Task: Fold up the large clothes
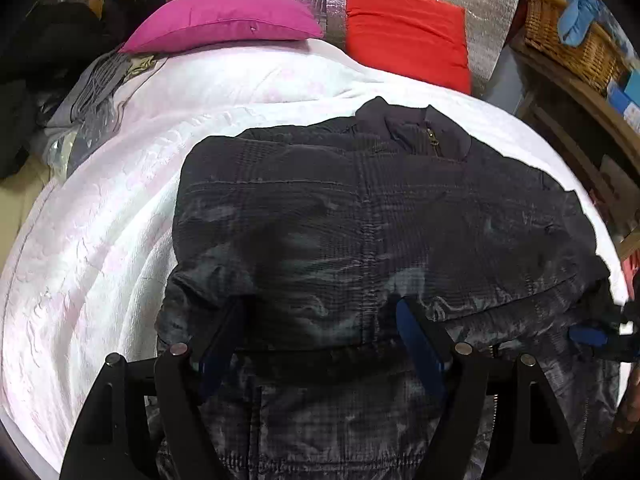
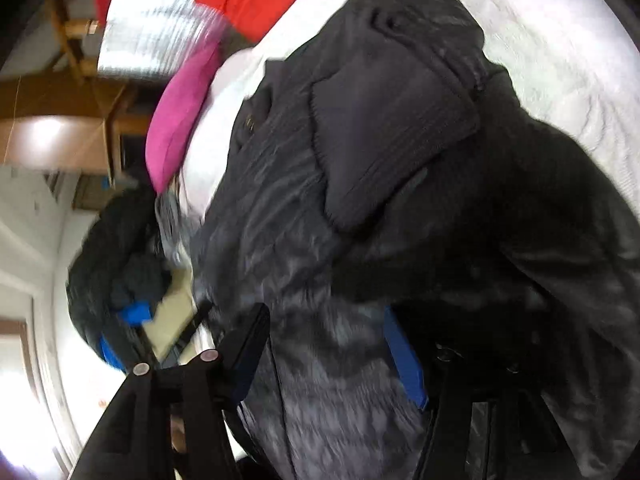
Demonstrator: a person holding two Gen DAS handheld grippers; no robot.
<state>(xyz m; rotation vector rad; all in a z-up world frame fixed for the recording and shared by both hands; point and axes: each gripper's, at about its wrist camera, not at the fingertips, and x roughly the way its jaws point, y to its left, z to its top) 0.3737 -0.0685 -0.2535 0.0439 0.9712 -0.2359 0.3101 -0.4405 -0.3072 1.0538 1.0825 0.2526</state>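
Note:
A large dark grey padded jacket (image 1: 360,220) lies on the white bedcover (image 1: 100,240), collar and brass zip pull (image 1: 432,136) at the far end. My left gripper (image 1: 320,312) is open, its blue-padded fingers (image 1: 420,344) standing wide over the jacket's near part, nothing between them. My right gripper (image 2: 324,320) is open too, hard up against the jacket (image 2: 360,200), whose ribbed collar (image 2: 392,120) rises in front of it. It also shows at the right edge of the left wrist view (image 1: 588,336), by the jacket's right side.
A pink cushion (image 1: 224,20) and a red cushion (image 1: 404,28) lie at the head of the bed against silver foil. Grey clothes (image 1: 92,92) are piled at the left. A wicker basket (image 1: 572,40) sits on wooden shelves at the right.

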